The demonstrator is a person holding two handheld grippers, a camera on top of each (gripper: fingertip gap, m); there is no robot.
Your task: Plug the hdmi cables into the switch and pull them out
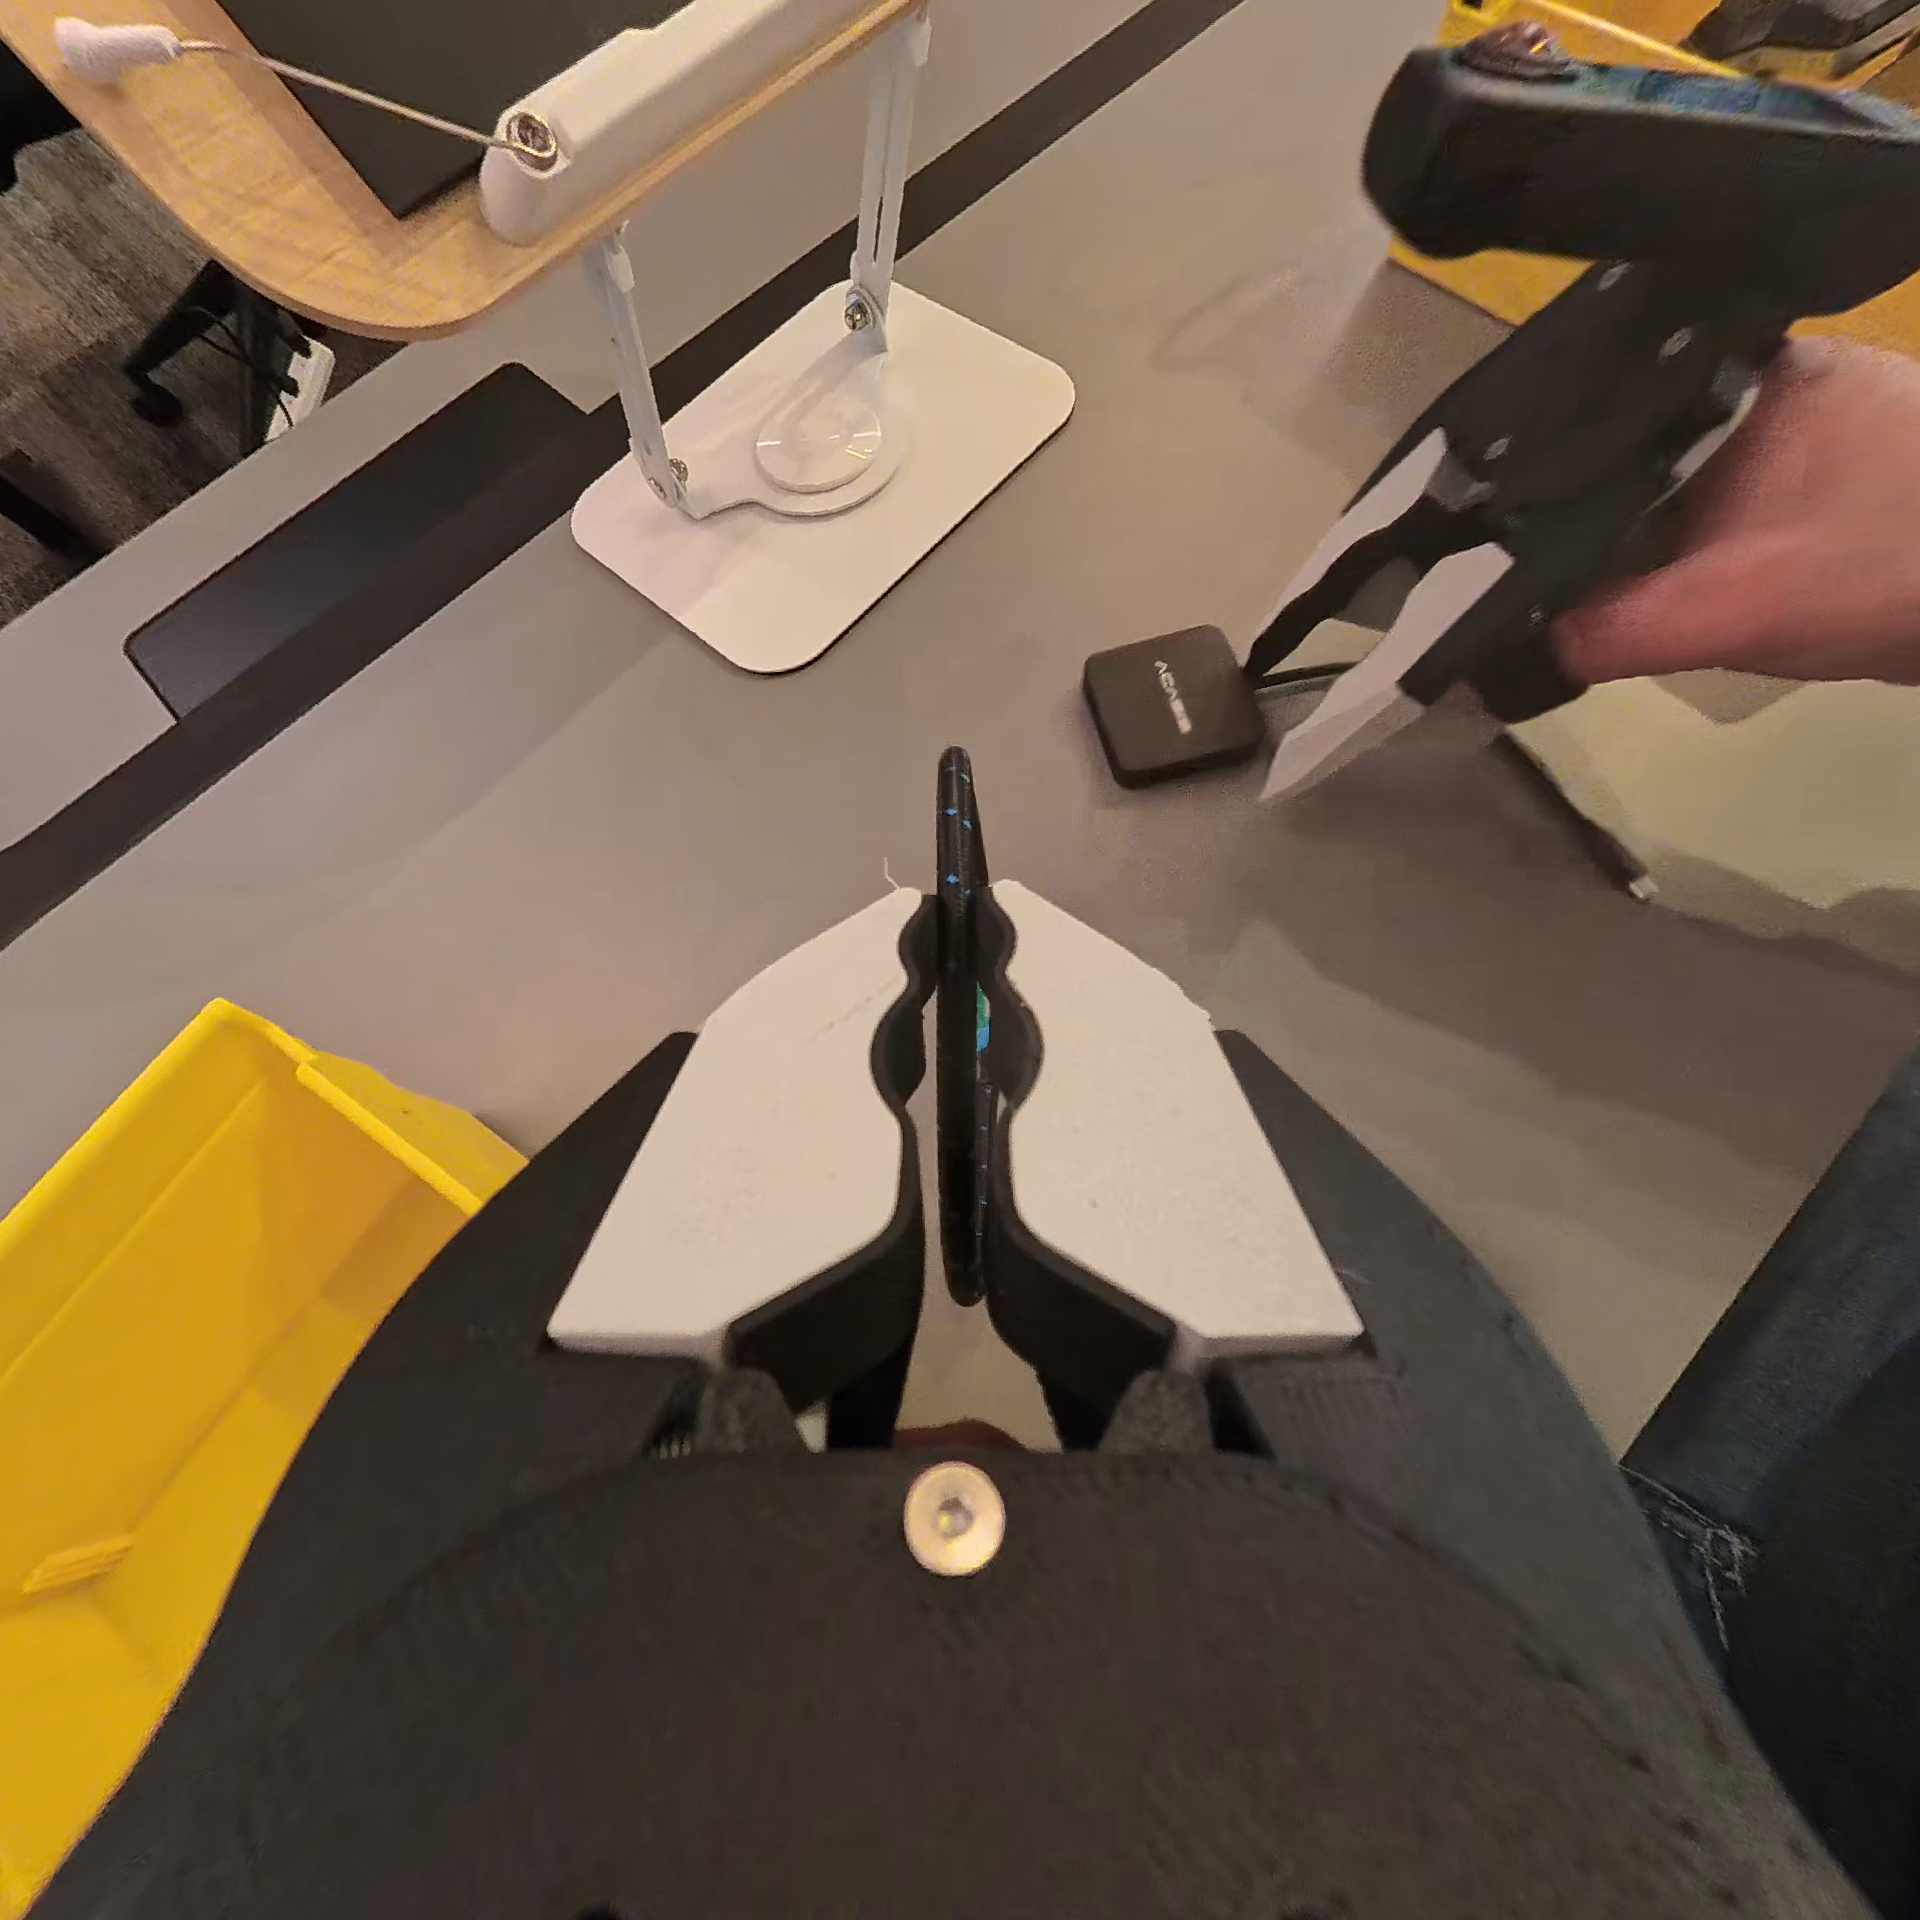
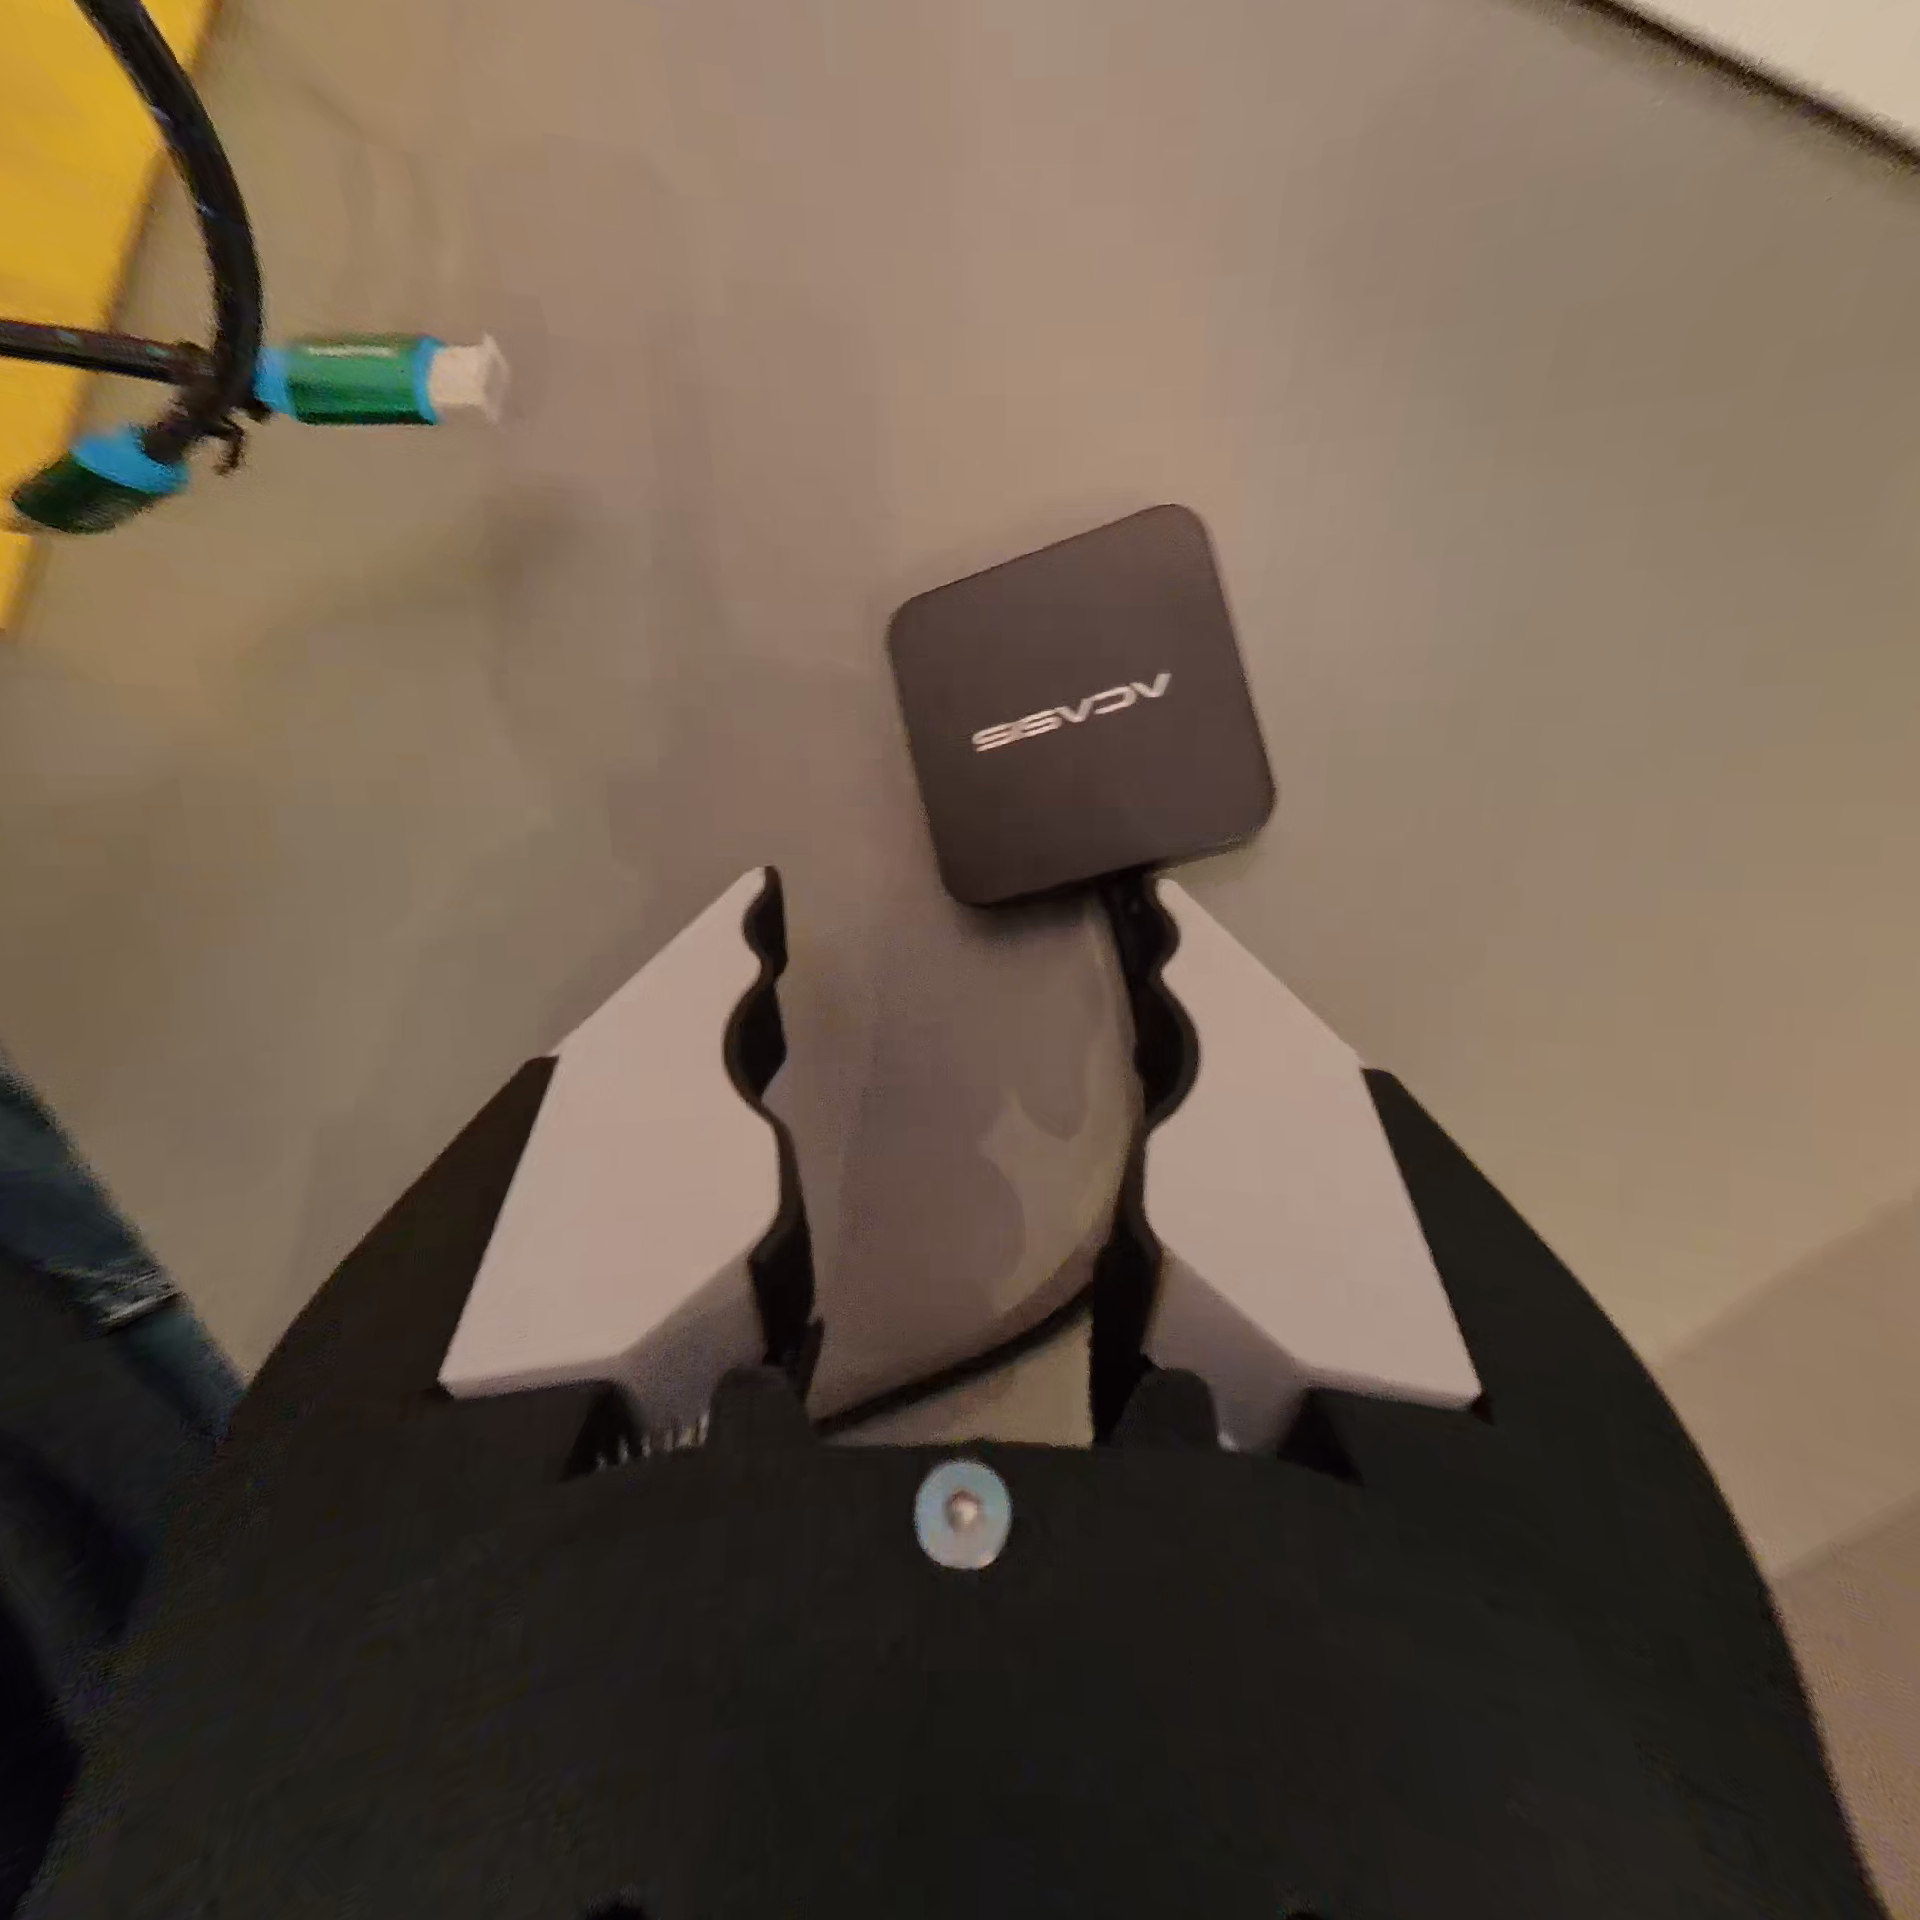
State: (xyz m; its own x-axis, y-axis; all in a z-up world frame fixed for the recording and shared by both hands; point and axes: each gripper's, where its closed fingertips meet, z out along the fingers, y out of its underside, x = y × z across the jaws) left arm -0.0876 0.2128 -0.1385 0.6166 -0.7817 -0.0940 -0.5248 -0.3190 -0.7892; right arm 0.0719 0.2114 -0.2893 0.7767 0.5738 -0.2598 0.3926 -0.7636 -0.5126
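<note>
HDMI cable (image 1: 961,1039) sits clamped in the left gripper (image 1: 956,904), its braided loop running lengthwise between the closed fingers and poking past the tips. Only the right wrist view shows its two green plugs (image 2: 364,379) hanging at upper left, one lying level with its metal end pointing right, the other blurred, probably angled down-left. Right gripper (image 2: 961,894) is wide apart, holding nothing; its right fingertip is close beside the thin lead at the near edge of the switch (image 2: 1081,707). That black square lies flat on the grey table (image 2: 1455,416). A yellow bin (image 1: 156,1299) and white stand (image 1: 831,488) appear in the left view.
</note>
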